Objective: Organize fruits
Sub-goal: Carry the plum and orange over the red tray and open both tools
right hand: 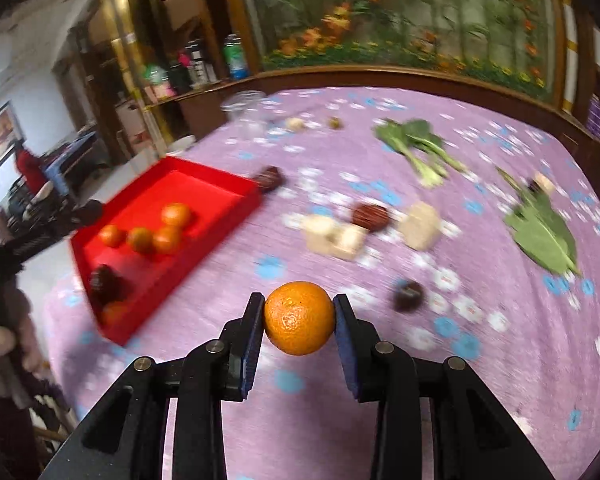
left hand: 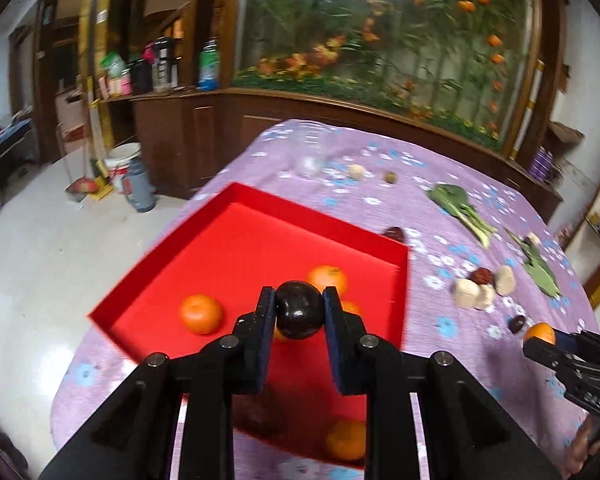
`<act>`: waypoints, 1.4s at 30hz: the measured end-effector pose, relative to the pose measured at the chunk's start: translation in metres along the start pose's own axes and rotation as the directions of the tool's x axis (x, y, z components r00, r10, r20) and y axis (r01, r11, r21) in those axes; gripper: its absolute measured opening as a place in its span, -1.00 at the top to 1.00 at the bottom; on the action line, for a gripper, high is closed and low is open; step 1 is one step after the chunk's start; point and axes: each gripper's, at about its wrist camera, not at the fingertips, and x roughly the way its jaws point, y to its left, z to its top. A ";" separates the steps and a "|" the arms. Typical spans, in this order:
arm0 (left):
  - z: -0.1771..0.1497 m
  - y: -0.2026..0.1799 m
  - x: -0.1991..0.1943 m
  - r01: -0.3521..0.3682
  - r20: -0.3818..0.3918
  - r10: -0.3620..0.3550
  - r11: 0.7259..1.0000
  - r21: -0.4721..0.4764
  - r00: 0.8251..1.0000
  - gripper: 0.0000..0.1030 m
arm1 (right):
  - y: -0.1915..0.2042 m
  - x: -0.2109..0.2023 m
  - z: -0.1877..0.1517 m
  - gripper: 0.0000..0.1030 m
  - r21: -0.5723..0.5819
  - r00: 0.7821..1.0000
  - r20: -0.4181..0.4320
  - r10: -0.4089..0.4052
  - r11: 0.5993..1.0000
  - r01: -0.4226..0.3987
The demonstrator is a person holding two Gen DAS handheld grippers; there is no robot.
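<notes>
While our left gripper clamps a dark plum above the red tray, our right gripper squeezes an orange over the purple tabletop, well clear of the tray. We see four oranges and a dark fruit in the tray; greens lie beyond.

Glossy smooth dark fruit, dimpled orange peel, matt red tray, purple cloth.
</notes>
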 end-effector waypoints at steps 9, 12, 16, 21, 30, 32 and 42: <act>-0.006 0.047 0.011 -0.075 -0.028 0.073 0.995 -0.072 0.997 0.56 | 0.091 0.048 0.026 0.26 -0.121 0.991 -0.078 0.110 0.986 -0.119; -0.008 0.058 0.018 -0.083 -0.041 0.080 0.992 -0.091 0.996 0.56 | 0.117 0.066 0.028 0.26 -0.157 0.986 -0.109 0.123 0.978 -0.140; -0.009 0.066 0.026 -0.094 -0.050 0.089 0.990 -0.103 0.995 0.55 | 0.140 0.089 0.029 0.26 -0.190 0.981 -0.151 0.125 0.970 -0.153; -0.008 0.074 0.032 -0.098 -0.054 0.092 0.988 -0.117 0.994 0.55 | 0.152 0.113 0.028 0.26 -0.198 0.973 -0.195 0.124 0.967 -0.163; -0.005 0.074 0.035 -0.106 -0.047 0.101 0.988 -0.113 0.994 -0.01 | 0.165 0.130 0.027 0.24 -0.239 0.973 -0.205 0.104 0.959 -0.153; -0.004 0.072 0.033 -0.109 -0.036 0.106 0.988 -0.106 0.994 -0.06 | 0.169 0.128 0.026 0.23 -0.243 0.973 -0.204 0.106 0.957 -0.155; 0.000 0.058 0.018 -0.107 -0.011 0.107 0.991 -0.074 0.994 -0.23 | 0.174 0.104 0.029 0.02 -0.257 0.983 -0.139 0.117 0.955 -0.150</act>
